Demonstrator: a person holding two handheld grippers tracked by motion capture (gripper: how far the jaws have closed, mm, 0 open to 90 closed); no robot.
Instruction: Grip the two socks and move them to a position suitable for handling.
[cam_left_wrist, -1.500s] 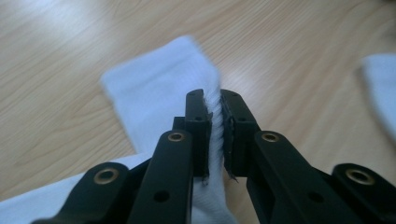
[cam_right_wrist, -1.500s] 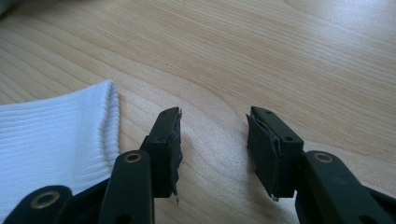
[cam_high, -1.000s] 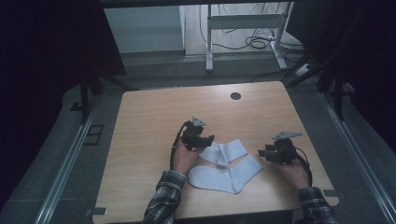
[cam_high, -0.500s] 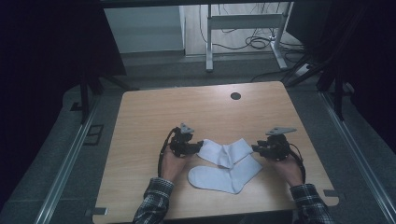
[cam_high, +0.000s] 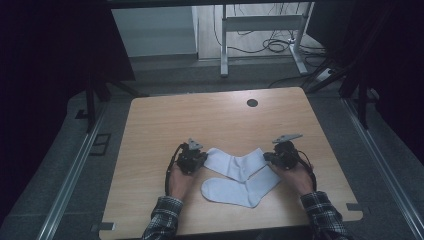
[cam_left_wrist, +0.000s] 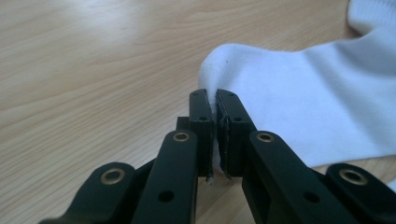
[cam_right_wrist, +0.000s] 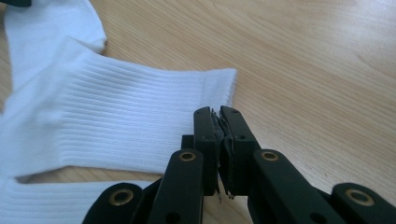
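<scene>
Wooden table (cam_high: 165, 120) carries two crossed white socks near the person. Left gripper (cam_high: 196, 161) is clenched on the upper sock (cam_high: 235, 162) toe, right gripper (cam_high: 280, 156) on its cuff; both jaws have just closed. Lift evenly, clearing the lower sock (cam_high: 240, 190).

You have two white cloth socks: the upper sock (cam_high: 235, 164) is ribbed knit at its cuff, smooth at its toe. Your table (cam_high: 165, 125) is pale wood-grain with a soft sheen. Your gripper jaws look like matt black plastic with brass-coloured rivets.
</scene>
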